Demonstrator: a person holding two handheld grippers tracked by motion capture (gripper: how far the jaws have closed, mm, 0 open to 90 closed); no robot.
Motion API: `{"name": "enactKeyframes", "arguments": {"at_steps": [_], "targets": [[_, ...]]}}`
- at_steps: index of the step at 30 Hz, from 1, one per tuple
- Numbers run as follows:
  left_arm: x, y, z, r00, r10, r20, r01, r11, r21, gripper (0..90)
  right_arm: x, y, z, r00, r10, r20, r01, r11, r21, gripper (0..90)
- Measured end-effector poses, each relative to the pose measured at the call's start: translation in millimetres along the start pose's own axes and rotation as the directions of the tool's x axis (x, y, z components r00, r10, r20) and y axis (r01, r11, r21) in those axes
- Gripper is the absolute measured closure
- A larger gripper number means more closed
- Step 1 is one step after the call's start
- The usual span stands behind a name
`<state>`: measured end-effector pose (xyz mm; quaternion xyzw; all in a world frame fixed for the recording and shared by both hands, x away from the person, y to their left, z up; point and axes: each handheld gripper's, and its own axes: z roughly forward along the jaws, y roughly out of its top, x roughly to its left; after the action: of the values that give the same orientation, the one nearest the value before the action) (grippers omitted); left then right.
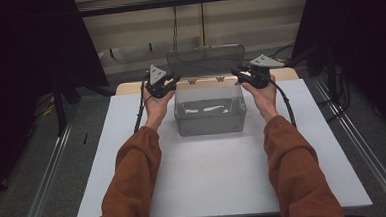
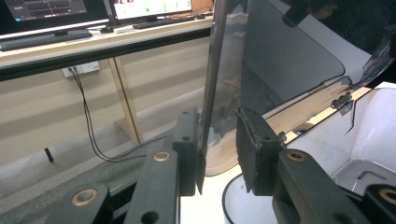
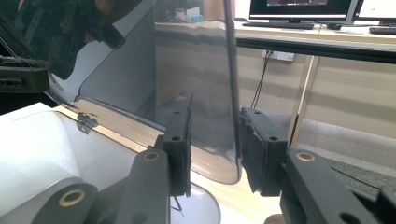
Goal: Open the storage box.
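Observation:
A clear plastic box (image 1: 210,118) stands on the white board, its hinged lid (image 1: 206,61) raised upright at the back. Something pale lies on the box's floor. My left gripper (image 1: 172,82) sits at the lid's left edge. In the left gripper view the lid (image 2: 280,51) passes between the jaws of my left gripper (image 2: 219,135), which are shut on its rim. My right gripper (image 1: 238,75) is at the lid's right edge. There the lid (image 3: 196,60) stands between the jaws of my right gripper (image 3: 212,135), against one pad (image 3: 254,140), with a gap at the other.
The white board (image 1: 219,177) lies on a wooden table (image 1: 130,87) and has bare room in front of the box. Metal rails (image 1: 44,181) run along the floor at both sides. A wall with cables and a desk with monitors (image 2: 46,9) lies beyond the table.

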<state>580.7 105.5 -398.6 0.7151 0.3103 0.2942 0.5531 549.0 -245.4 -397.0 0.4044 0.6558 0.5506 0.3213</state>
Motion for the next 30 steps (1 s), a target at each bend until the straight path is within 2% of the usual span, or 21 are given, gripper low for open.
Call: {"name": "enactKeyframes", "arguments": {"at_steps": [6, 8, 10, 11, 14, 15, 19, 24, 28, 30], "targets": [[0.8, 0.5, 1.3, 0.9999, -0.016, 0.0, 0.016, 0.9999, 0.0, 70.9, -0.5, -4.6, 2.5, 1.0, 0.0, -0.004, 0.0, 0.9999, 0.014, 61.4], [1.6, 1.3, 1.4, 1.0, -0.008, -0.001, 0.008, 0.9999, 0.011, 71.2, -0.6, -5.4, 3.4, 1.0, 0.001, -0.002, -0.001, 0.9998, 0.018, 61.2], [1.2, 1.6, 2.8, 0.9997, -0.024, -0.004, 0.024, 0.9997, 0.006, 71.6, -1.8, -6.5, 4.2, 0.9999, -0.002, 0.011, 0.001, 0.9998, 0.021, 60.2], [2.2, 2.0, 2.6, 0.9999, -0.015, -0.007, 0.015, 0.9998, 0.014, 71.8, -2.5, -7.3, 4.4, 0.9999, 0.002, 0.013, -0.003, 0.9998, 0.019, 60.4], [3.1, 2.9, 3.7, 0.9998, -0.018, -0.008, 0.018, 0.9996, 0.02, 72.2, -4.1, -8.4, 5.1, 1.0, 0.002, 0.009, -0.002, 0.9997, 0.022, 62.2], [2.9, 2.8, 4.6, 0.9996, -0.028, -0.008, 0.028, 0.9995, 0.013, 72.2, -4.9, -8.3, 5.3, 1.0, 0.003, 0.008, -0.004, 0.9997, 0.024, 62.5], [5.2, 3.0, 5.5, 0.9996, -0.029, -0.002, 0.029, 0.9994, 0.021, 72.8, -7.4, -7.3, 7.8, 0.9998, 0.018, 0.007, -0.018, 0.9996, 0.021, 63.7], [7.2, 2.5, 7.3, 0.9989, -0.047, 0.003, 0.047, 0.9987, 0.021, 73.3, -4.0, -3.7, 13.0, 0.9999, 0.011, 0.002, -0.011, 0.9996, 0.025, 64.7], [8.7, 1.5, 8.6, 0.999, -0.044, 0.012, 0.044, 0.9984, 0.037, 73.6, -7.1, -5.2, 15.0, 0.9995, 0.031, -0.003, -0.031, 0.9992, 0.025, 67.4], [9.8, -1.2, 9.9, 0.9996, -0.027, 0.012, 0.026, 0.9975, 0.065, 73.4, -7.0, -5.5, 15.7, 0.9994, 0.035, -0.001, -0.035, 0.999, 0.027, 67.3]]}}
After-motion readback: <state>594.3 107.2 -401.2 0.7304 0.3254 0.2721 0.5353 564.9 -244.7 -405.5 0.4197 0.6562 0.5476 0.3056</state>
